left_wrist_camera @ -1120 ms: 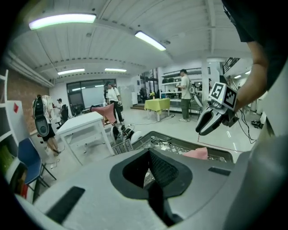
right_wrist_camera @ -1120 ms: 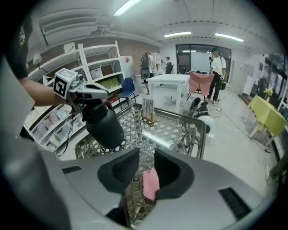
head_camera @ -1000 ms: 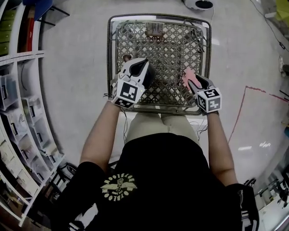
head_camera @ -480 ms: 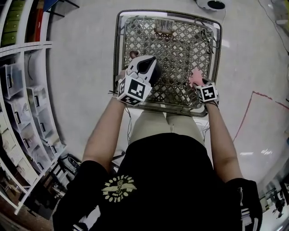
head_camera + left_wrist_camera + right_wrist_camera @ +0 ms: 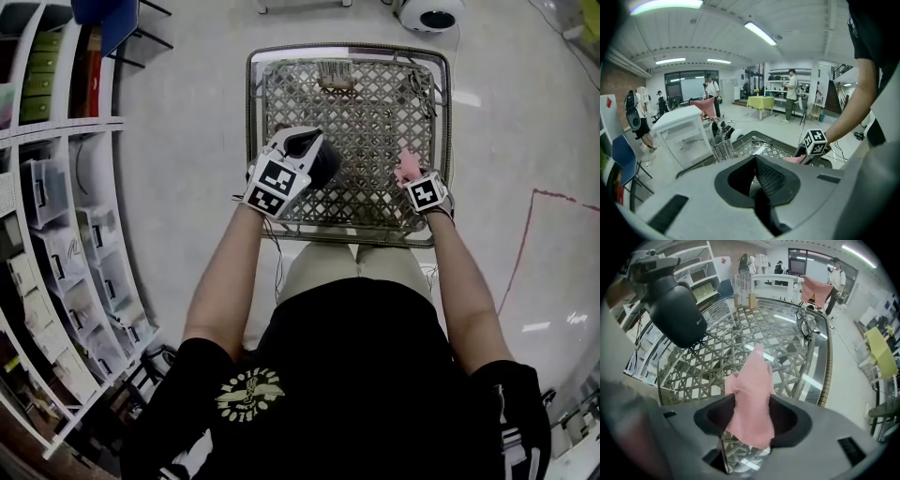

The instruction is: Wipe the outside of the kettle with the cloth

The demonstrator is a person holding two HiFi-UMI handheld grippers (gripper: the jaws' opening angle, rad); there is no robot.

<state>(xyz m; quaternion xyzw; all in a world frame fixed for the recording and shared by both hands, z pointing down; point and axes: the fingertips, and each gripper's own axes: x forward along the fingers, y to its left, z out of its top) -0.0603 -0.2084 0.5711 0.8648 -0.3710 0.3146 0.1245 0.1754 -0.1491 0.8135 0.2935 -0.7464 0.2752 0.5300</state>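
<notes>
Though head view hides it, R hand-held gripper (image 5: 750,414) just opened, cloth (image 5: 753,378) between; L (image 5: 757,176) clamps kettle (image 5: 675,310).

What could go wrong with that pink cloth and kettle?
The jaws of the right gripper have just been opening with the cloth between them, so it may slip out onto the table. The left gripper alone holds the kettle over the glass top; a push from wiping could swing or drop it.
</notes>
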